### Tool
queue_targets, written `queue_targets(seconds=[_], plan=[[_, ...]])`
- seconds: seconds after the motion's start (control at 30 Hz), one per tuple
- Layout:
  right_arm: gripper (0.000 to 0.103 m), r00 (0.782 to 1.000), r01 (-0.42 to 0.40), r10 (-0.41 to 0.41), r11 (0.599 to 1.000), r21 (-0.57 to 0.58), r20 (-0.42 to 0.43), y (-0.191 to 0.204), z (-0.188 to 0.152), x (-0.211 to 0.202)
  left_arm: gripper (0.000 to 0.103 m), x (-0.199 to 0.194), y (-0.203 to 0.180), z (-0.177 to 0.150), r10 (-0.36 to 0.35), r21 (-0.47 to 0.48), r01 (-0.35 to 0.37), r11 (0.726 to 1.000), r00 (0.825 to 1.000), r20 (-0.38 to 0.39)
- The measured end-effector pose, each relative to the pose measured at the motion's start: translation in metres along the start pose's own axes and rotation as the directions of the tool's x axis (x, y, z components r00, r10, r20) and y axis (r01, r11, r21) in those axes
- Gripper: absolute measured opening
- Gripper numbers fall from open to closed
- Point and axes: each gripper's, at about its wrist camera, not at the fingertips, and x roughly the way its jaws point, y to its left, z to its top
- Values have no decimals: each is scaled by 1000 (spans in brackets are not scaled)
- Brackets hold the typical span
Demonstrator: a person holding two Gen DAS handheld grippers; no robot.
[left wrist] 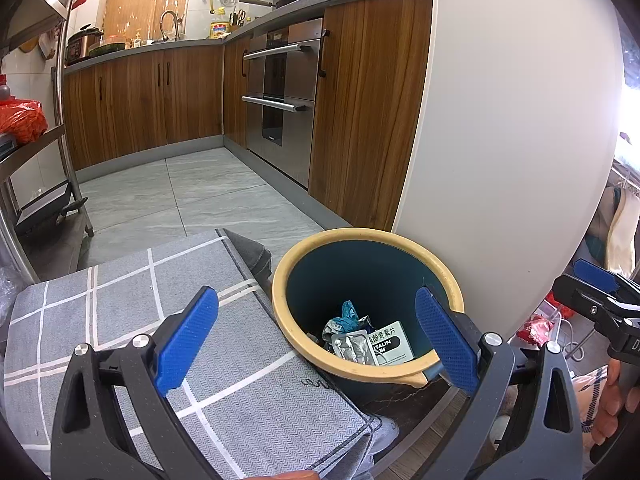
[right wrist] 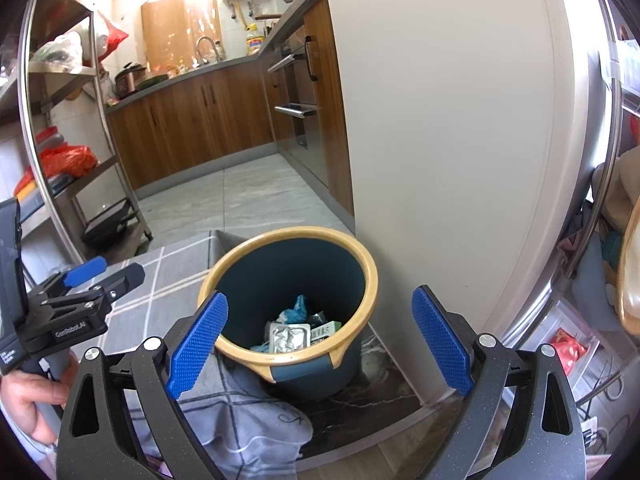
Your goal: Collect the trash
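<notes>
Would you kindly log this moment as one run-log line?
left gripper: open, empty | right gripper: open, empty | bin: on floor by mat, holds foil pack, box, wrappers

both grippers wide open and empty, left gripper (left wrist: 316,336) and right gripper (right wrist: 320,340) side by side, angled down.

Black frames, silver screws, blue textured pads (left wrist: 188,334) — "GenRobot.AI" mark.

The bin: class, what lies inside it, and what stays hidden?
Inside the bin lie a foil blister pack, a white box and a crumpled blue wrapper. Anything beneath them is covered.
</notes>
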Motion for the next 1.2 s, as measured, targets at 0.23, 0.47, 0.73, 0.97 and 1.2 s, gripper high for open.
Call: queue_targets(seconds=[0.23,0.47,0.73,0.97,1.2], plan=[[93,1000,0,0,1000,0,0,0,0,0,97,0,0,0,-2,3,2,1000,1000,0],[93,1000,0,0,1000,0,1,0,0,-1,97,-1,-1,0,-5,4,5,1000,1000,2],[93,1000,0,0,1000,0,1,0,0,0,97,0,-3,0,-6,4,6,1000,1000,1],[93,1000,0,0,1000,0,0,0,0,0,97,2,-5,0,-12,9,12,1000,1000,-2],[93,1000,0,0,1000,0,-1,-1,1,0,97,0,-7,-1,-25,11,25,1000,1000,6]])
